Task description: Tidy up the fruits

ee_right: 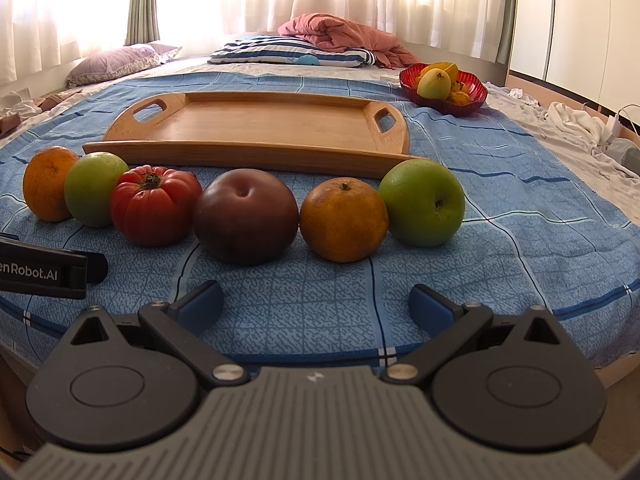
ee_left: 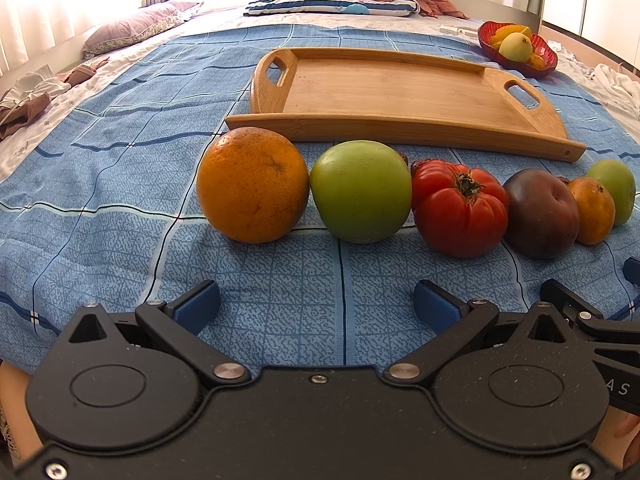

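The left gripper (ee_left: 316, 304) and right gripper (ee_right: 316, 306) hover with jaws spread wide, gripping nothing. Just beyond, six fruits (ee_right: 244, 216) line the blue bedspread (ee_left: 120, 184), untouched. Behind them the wooden tray (ee_right: 256, 128) sits bare (likely the destination), so organizing appears unstarted. Farthest, a red bowl (ee_right: 476, 92) holds other fruit.
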The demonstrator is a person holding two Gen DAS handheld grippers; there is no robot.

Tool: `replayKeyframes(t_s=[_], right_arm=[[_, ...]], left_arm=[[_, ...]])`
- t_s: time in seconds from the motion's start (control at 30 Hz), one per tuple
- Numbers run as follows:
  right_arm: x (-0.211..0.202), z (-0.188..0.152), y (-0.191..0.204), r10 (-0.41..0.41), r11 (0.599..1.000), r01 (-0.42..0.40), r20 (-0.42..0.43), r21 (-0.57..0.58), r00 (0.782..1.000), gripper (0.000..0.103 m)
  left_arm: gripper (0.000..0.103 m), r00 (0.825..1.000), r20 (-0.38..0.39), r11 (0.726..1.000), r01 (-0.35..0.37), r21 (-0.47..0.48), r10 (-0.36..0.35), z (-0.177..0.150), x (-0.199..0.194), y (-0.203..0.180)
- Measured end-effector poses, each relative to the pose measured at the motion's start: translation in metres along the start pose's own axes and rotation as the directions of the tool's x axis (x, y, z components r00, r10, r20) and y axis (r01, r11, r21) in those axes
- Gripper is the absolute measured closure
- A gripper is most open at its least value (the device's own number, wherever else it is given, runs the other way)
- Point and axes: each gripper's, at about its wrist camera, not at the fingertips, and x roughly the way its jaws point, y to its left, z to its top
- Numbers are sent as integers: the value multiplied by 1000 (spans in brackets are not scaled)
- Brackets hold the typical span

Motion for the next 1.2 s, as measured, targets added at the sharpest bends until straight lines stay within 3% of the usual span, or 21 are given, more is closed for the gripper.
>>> replayKeyframes(t_s=[0.53, 0.7, 0.87, 0.97, 1.1, 1.2], right_arm=[[0, 3, -7, 37, 999, -37, 16, -14, 999, 0], [-10, 6, -10, 47, 999, -45, 86, -15, 995, 4], [-22, 14, -9, 12, 999, -6, 176, -35, 984, 31], [-21, 18, -11, -40, 999, 46, 183, -25, 982, 52], [-14, 21, -21, -33, 999, 30, 153, 22, 988, 59], [-11, 22, -26, -3, 999, -4, 135, 49, 991, 59]], left_arm=[[4, 994, 104, 999, 39, 30, -42, -10, -11, 8], [7, 977, 212, 999, 5, 51, -16, -6, -30, 16], [17, 952, 306, 999, -34, 41, 19, 6, -44, 28], [27, 950, 311, 999, -41, 21, 32, 13, -42, 37], [48, 958, 286, 999, -31, -15, 34, 19, -33, 49], [50, 963, 268, 999, -2, -44, 14, 19, -26, 56]])
